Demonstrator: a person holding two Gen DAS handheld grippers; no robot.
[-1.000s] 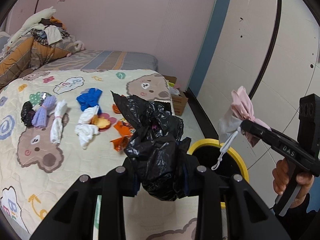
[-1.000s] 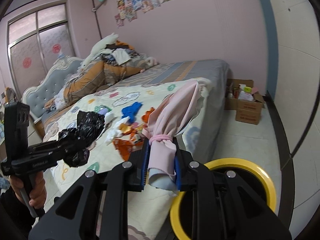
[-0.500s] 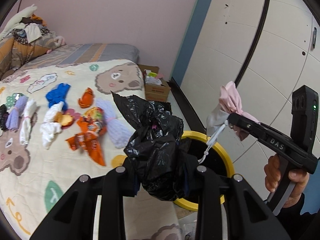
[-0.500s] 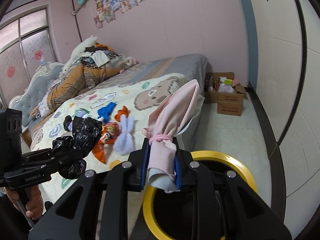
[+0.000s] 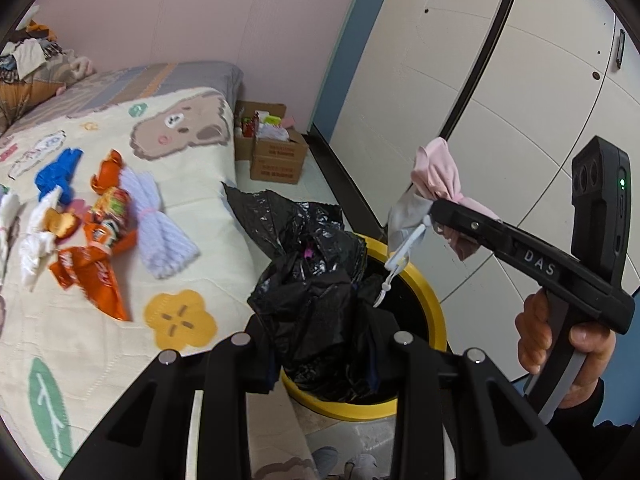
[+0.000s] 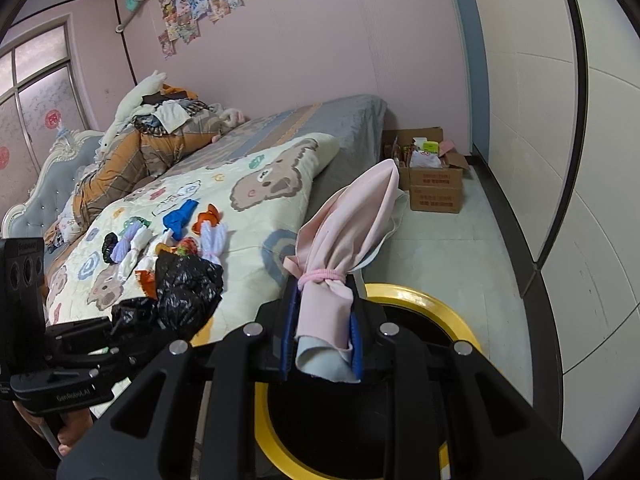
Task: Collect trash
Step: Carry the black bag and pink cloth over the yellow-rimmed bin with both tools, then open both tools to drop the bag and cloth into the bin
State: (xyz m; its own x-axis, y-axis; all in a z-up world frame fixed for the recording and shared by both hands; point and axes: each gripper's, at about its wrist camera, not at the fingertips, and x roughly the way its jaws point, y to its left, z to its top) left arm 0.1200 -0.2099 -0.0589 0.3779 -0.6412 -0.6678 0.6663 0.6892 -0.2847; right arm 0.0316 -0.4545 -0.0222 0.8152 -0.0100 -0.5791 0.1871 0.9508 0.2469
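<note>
My left gripper jaws pinch the black bag over the yellow-rimmed bin (lower center); right gripper jaws clamp the pink cloth bundle.

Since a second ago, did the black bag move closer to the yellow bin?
Yes. The black bag, in the left gripper, now hangs over the yellow bin instead of above the bed.
</note>
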